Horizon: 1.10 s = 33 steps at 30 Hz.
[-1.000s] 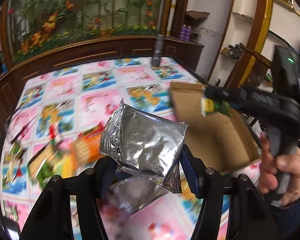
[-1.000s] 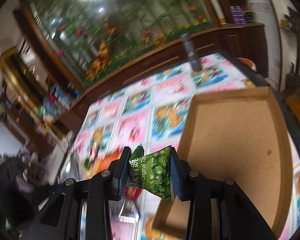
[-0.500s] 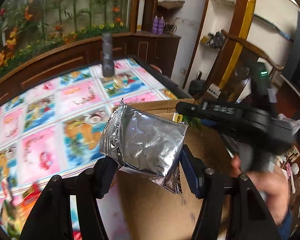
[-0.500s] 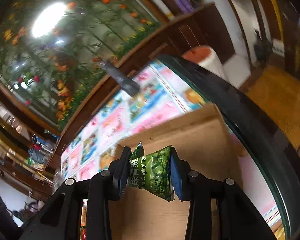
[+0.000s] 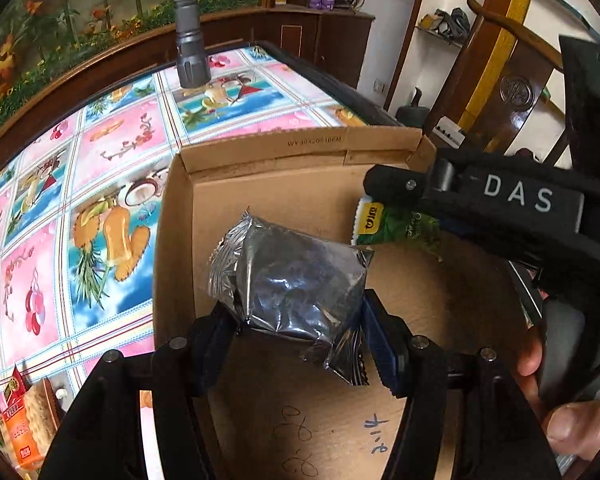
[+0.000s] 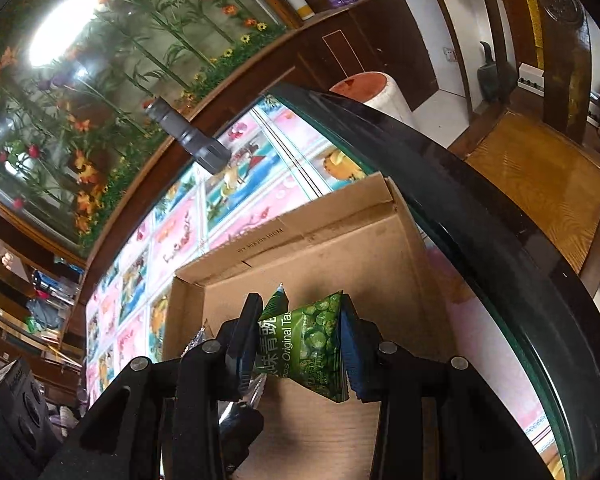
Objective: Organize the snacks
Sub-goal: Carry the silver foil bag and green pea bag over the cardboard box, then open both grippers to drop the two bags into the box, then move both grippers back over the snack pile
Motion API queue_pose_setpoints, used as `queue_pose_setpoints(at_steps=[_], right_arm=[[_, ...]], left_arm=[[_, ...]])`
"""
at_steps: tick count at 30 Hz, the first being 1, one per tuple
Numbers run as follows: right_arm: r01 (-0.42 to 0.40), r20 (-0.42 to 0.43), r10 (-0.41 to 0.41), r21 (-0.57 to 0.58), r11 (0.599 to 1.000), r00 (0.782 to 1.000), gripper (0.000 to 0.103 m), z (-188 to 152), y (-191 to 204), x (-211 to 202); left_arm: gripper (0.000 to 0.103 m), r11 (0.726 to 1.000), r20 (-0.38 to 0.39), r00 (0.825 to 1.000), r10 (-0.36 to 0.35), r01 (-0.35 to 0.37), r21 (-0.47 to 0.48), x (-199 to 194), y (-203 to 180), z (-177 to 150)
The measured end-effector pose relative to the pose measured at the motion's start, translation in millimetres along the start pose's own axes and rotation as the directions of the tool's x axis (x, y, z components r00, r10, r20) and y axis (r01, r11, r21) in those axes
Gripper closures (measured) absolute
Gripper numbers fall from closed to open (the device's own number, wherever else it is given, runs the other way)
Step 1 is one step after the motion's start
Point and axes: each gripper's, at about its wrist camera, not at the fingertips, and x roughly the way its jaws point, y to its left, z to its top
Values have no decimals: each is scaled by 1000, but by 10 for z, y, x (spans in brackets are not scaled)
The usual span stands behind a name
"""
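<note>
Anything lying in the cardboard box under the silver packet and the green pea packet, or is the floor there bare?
Bare in both wrist views: under the silver packet and green pea packet, the cardboard box shows only brown floor with pen scribbles.

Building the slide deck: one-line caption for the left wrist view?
Left gripper holds a crinkled silver foil packet over the open cardboard box; right gripper brings a green snack packet.
</note>
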Motion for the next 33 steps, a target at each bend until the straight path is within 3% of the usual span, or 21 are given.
queue_pose_setpoints(at_steps=[6, 11, 16, 19, 24, 29, 33], right_arm=[[25, -18, -25, -24, 999, 1000, 61, -33, 51, 46], [26, -10, -27, -21, 999, 1000, 56, -18, 50, 11], [39, 34, -38, -36, 999, 999, 45, -9, 109, -97], [-1, 88, 5, -49, 999, 996, 44, -4, 163, -241], [-18, 176, 42, -134, 991, 984, 29, -53, 400, -467], [-44, 223, 96, -229, 973, 970, 28, -154, 654, -594], [-154, 197, 220, -306, 939, 955, 28, -326, 856, -616]], left_arm=[[40, 1000, -2, 1000, 19, -19, -8, 25, 11, 7], [36, 1000, 19, 1000, -6, 7, -30, -30, 67, 6], [36, 998, 60, 998, -18, 21, -52, -195, 139, -66], [36, 998, 103, 994, -22, 28, -60, -377, 175, -150], [36, 999, 195, 981, 12, -1, -53, -813, 255, -409], [31, 998, 267, 962, 50, -35, -59, -1256, 424, -859], [31, 993, 308, 945, 110, -94, -66, -1596, 604, -1343]])
